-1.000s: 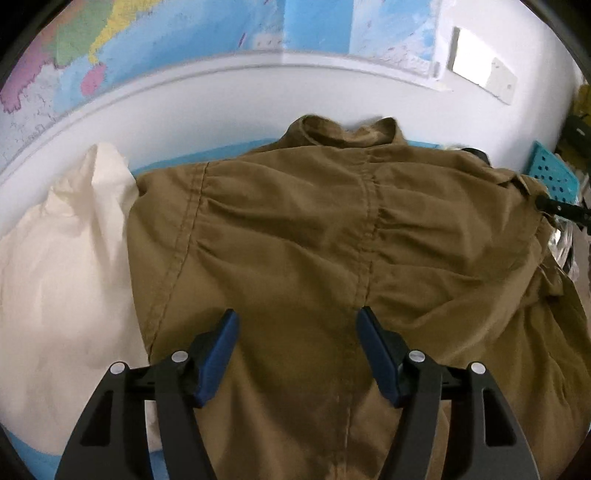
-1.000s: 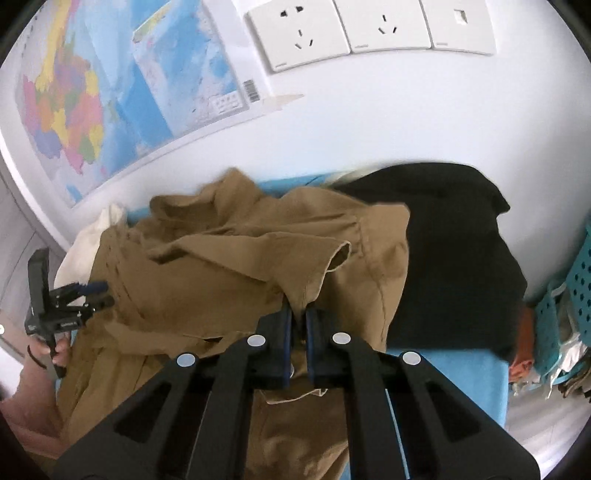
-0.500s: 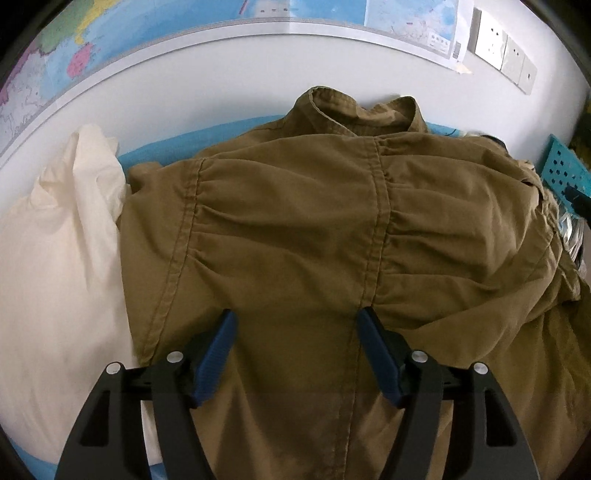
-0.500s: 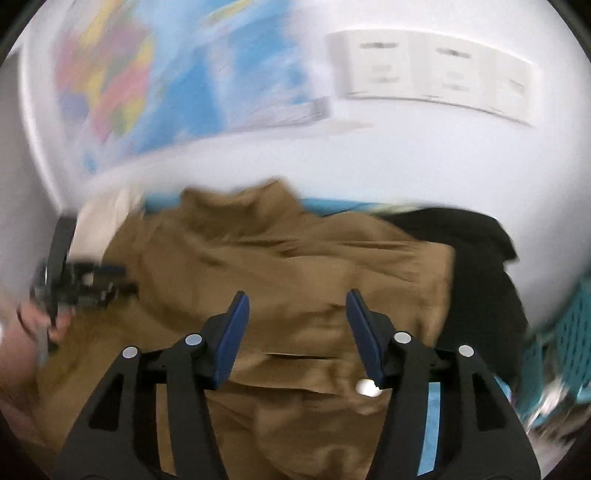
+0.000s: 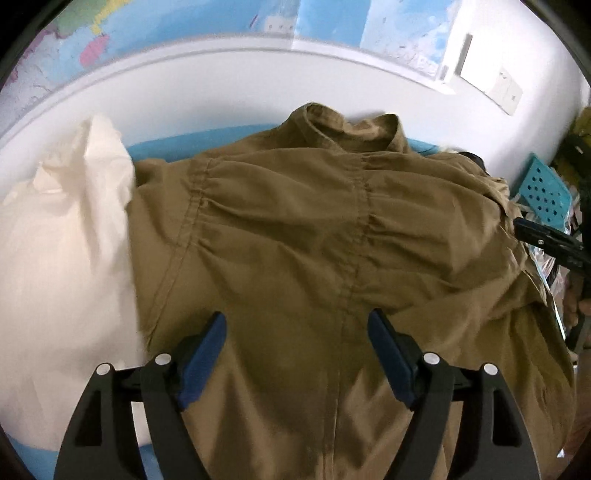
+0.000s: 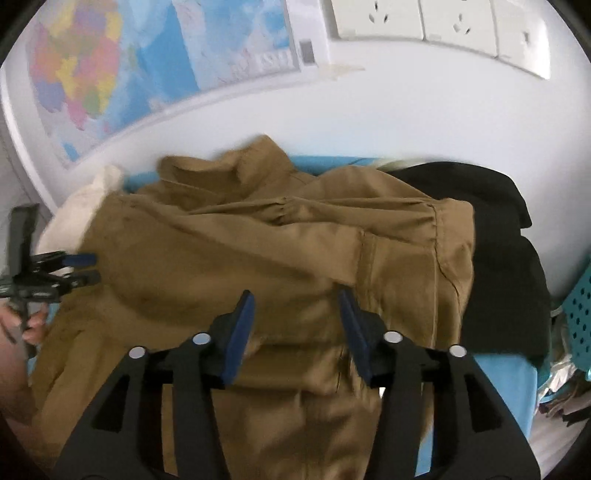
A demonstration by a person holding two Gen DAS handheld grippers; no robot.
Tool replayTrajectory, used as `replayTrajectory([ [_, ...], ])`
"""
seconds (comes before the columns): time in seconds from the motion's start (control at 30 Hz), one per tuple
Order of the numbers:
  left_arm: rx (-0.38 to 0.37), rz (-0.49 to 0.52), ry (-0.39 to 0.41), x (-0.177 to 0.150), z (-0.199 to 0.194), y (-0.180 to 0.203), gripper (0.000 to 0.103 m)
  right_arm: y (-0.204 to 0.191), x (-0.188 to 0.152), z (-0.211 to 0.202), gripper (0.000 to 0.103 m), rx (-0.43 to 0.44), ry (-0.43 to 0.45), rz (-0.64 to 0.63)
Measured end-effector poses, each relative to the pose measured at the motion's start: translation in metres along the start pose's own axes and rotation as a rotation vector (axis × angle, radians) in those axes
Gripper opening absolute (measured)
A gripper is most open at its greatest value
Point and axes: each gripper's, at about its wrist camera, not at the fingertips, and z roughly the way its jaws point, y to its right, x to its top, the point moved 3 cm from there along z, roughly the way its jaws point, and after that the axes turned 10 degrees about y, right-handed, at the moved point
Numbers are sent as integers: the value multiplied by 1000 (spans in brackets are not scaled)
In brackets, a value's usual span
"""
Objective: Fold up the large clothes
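Observation:
A large brown shirt [image 5: 295,240] lies back-up on the blue-covered table, its collar toward the wall. My left gripper [image 5: 296,317] hovers over the lower back of the shirt. Its jaws are opening and nothing is pinched between them. In the right wrist view the same shirt [image 6: 258,251] shows its right side folded in over the body. My right gripper [image 6: 295,295] stands open above that fold, with cloth below the pads but not gripped. The left gripper [image 6: 92,267] shows at the shirt's far left edge, held by a hand.
A cream cloth [image 5: 62,240] lies left of the shirt. A black garment [image 6: 498,240] lies to its right. A teal perforated basket [image 5: 543,188] stands at the far right beyond the table edge. The wall with a map and sockets [image 6: 424,22] is close behind.
My right gripper let go of the brown sleeve fold and opened; the fold now lies flat on the shirt. The left gripper's jaws spread a little wider.

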Motion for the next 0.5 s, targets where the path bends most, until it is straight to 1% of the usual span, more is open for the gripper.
replayTrajectory([
  [0.07, -8, 17, 8, -6, -9, 3, 76, -2, -9, -3, 50, 13, -26, -9],
  [0.13, -2, 48, 20, -16, -19, 6, 76, 0, -18, 6, 50, -15, -75, -18],
  [0.17, 4, 56, 22, -19, -22, 6, 76, 5, -23, 13, 46, -23, -100, 0],
  [0.2, 7, 58, 22, -24, -25, 5, 76, 7, -26, 20, 45, -22, -116, 19],
  [0.27, -12, 44, 31, -32, -34, 4, 76, 12, -29, 28, 40, -27, -123, 54],
  [0.33, -27, 26, 50, -40, -47, 0, 76, 12, -28, 22, 41, -24, -107, 78],
  [0.4, -36, 12, 70, -47, -62, -5, 78, 9, -26, 4, 48, -4, -75, 102],
  [0.43, -33, 3, 81, -52, -71, -10, 78, 8, -26, -5, 56, 7, -63, 109],
  [0.47, -34, -4, 89, -57, -79, -12, 79, 7, -28, -20, 63, 26, -44, 123],
  [0.5, -39, -9, 95, -60, -86, -16, 80, 7, -30, -31, 65, 36, -28, 136],
])
